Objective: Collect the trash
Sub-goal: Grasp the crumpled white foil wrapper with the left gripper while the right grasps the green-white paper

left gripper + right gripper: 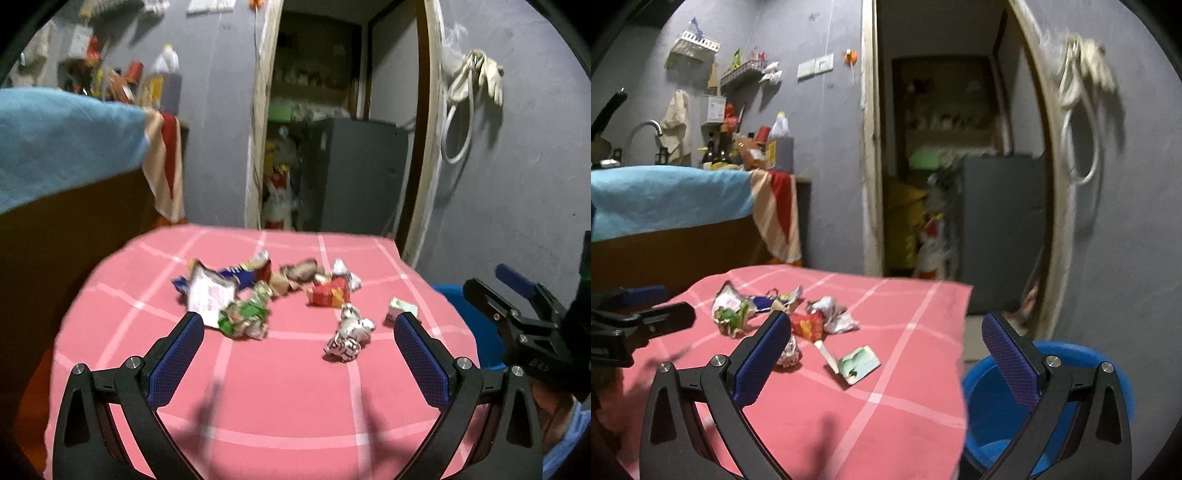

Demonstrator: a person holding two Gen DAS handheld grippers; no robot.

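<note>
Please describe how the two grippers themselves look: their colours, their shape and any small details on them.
Both look alike. The left gripper and the right gripper each have two black, angular fingers with triangular cut-outs near the base and round silver screws at the joints. The inner face of each finger carries a dark blue pad with a fine dotted texture. No cables are visible. A light blue sleeve shows beside the right gripper.

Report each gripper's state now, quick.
Left gripper: open, holding nothing, above the pink tablecloth.
Right gripper: open, holding nothing, by the blue bin.
</note>
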